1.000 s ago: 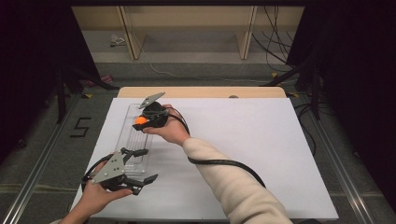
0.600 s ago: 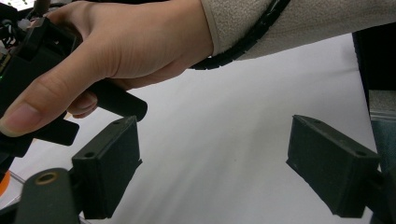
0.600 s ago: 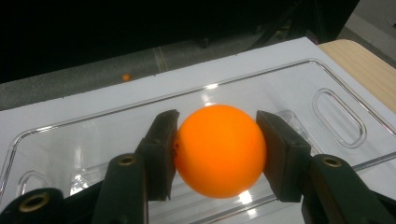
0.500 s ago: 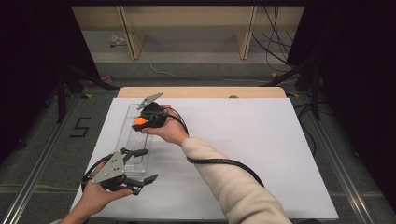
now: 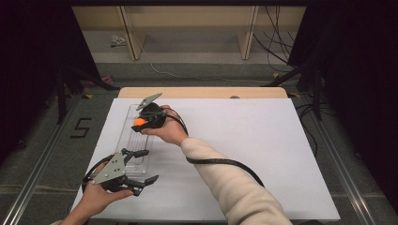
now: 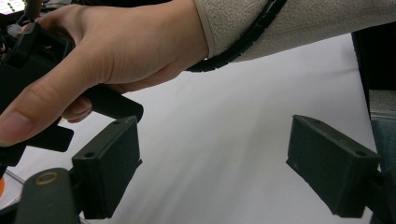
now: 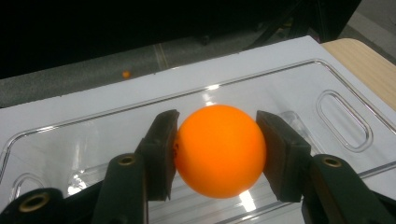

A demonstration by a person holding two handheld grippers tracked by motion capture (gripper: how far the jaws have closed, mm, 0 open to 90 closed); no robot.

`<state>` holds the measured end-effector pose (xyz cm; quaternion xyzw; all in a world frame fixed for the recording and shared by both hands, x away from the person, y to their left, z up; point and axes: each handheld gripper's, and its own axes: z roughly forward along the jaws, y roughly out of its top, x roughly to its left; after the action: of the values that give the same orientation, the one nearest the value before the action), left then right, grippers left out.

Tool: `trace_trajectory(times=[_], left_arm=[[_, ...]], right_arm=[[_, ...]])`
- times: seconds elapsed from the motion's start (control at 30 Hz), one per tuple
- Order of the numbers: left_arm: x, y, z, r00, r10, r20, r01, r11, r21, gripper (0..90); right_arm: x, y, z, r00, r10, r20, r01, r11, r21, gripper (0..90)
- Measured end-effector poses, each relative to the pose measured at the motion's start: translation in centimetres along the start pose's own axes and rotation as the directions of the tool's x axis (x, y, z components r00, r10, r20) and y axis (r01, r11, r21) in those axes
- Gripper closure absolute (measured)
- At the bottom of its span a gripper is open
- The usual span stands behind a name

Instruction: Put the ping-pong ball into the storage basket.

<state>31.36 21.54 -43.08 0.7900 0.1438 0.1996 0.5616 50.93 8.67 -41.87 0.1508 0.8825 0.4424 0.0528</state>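
Note:
An orange ball (image 7: 219,149) sits between the two black pads of my right gripper (image 7: 217,151), which is shut on it; in the high view the ball (image 5: 139,122) shows at the gripper's tip. It hangs just above a clear plastic tray (image 7: 289,88) that lies along the left side of the white table (image 5: 244,140). My left gripper (image 5: 143,165) rests near the tray's (image 5: 126,133) near end, jaws wide apart with nothing between them. In the left gripper view the pads (image 6: 109,170) frame bare white table, with the person's right hand (image 6: 116,51) above.
A small orange ball (image 7: 125,74) lies on the dark floor beyond the table's left edge. A wooden strip (image 5: 202,92) runs along the table's far edge. Shelving legs and cables stand on the floor behind.

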Motion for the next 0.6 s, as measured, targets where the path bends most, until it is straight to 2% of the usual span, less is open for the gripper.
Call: trace_trajectory(times=[0.6], left_arm=[[-0.01, 0.0, 0.0, 1.0, 0.0, 0.001, 0.0, 1.0, 0.0, 16.6]], right_arm=[[0.08, 0.13, 0.43, 1.0, -0.003, -0.006, 0.003, 1.0, 0.011, 51.4]])
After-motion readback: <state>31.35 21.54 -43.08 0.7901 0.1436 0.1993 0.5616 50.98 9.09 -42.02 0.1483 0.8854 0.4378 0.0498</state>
